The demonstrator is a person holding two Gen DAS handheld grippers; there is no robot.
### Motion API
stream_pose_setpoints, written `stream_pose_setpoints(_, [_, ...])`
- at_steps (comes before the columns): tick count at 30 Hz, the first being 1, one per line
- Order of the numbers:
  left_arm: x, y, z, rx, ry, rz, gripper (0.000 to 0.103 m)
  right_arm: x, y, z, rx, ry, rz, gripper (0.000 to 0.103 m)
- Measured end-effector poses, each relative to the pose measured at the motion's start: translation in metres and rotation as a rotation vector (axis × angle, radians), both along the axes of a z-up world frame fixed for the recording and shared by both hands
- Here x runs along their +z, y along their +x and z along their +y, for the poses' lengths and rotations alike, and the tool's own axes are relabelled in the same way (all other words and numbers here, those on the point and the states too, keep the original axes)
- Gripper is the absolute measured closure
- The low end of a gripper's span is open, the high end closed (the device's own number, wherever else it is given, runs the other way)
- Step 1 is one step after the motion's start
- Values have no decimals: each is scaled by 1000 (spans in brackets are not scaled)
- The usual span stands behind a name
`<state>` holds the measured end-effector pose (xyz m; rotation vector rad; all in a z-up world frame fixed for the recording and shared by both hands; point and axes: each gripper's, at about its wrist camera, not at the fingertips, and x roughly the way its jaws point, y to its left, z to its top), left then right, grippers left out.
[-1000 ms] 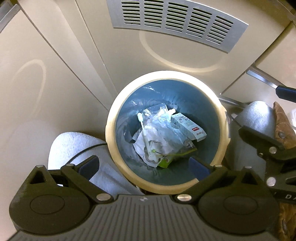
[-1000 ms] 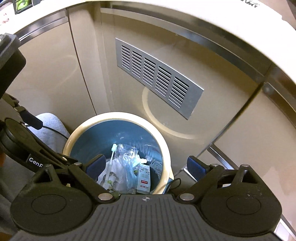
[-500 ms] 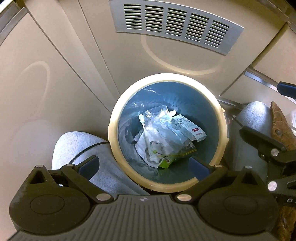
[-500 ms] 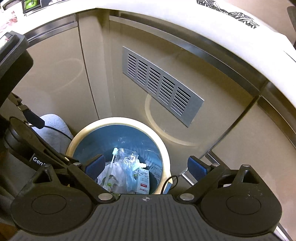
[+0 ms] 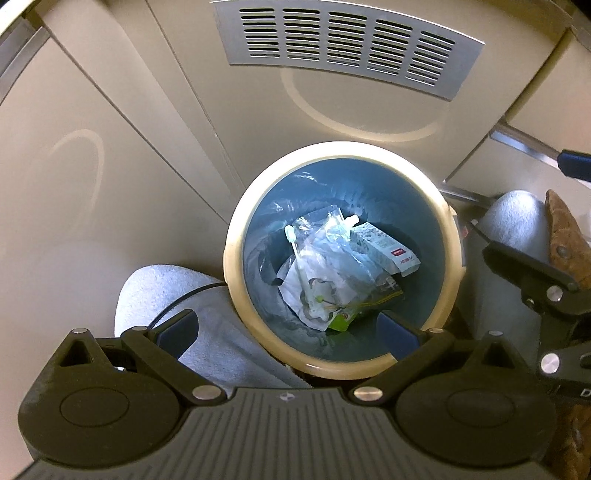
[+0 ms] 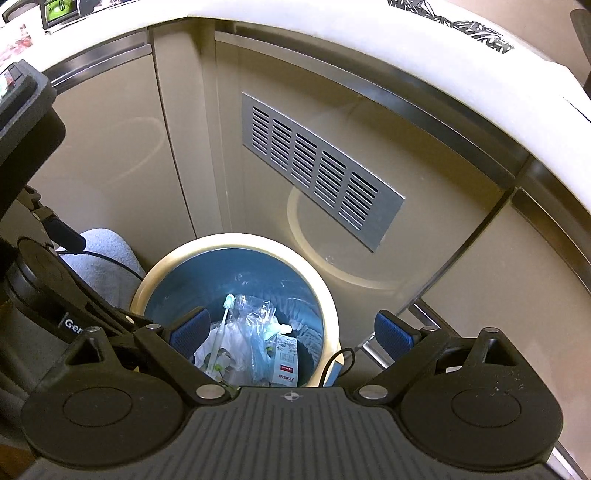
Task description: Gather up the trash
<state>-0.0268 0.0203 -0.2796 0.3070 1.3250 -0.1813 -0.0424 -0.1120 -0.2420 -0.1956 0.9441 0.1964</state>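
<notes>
Both grippers rise from the bin [image 5: 455,236], left gripper [image 5: 288,326] and right gripper [image 6: 291,332] spread, empty. Trash [image 5: 332,273] lies at the bin's bottom, below both, nearer the left.

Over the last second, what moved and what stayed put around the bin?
Both open grippers, left and right, drew back and up from the bin; the right view now shows the countertop edge. Nothing was gripped or released. The trash inside lies unchanged.
</notes>
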Motion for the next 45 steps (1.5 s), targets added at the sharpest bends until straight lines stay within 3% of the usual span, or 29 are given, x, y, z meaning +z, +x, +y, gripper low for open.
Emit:
stream_pose_setpoints(5, [2, -3, -3, -21, 17, -13, 0, -1, 0, -1, -6, 6, 2, 6])
stream_pose_setpoints(11, [-2, 1, 1, 23, 59, -8, 0, -2, 1, 0, -14, 13, 11, 6])
stream_pose_setpoints(17, [-7, 5, 14, 61, -14, 49, 0, -6, 4, 0, -16, 23, 33, 6])
stream_pose_setpoints(20, [-7, 4, 8, 41, 38, 30, 0, -9, 6, 0, -14, 23, 48, 6])
stream_pose_setpoints(26, [-7, 6, 7, 53, 63, 17, 0, -10, 6, 0, -20, 22, 55, 0])
stream_pose_setpoints(32, [-7, 9, 11, 80, 97, 18, 0, -11, 6, -1, -24, 24, 76, 0])
stream_pose_setpoints(37, [-4, 8, 7, 66, 161, -27, 0, -14, 8, -2, -21, 36, 96, 0])
stream_pose_setpoints(45, [3, 3, 6, 31, 105, -46, 0, -18, 11, -3, -31, 34, 112, 0])
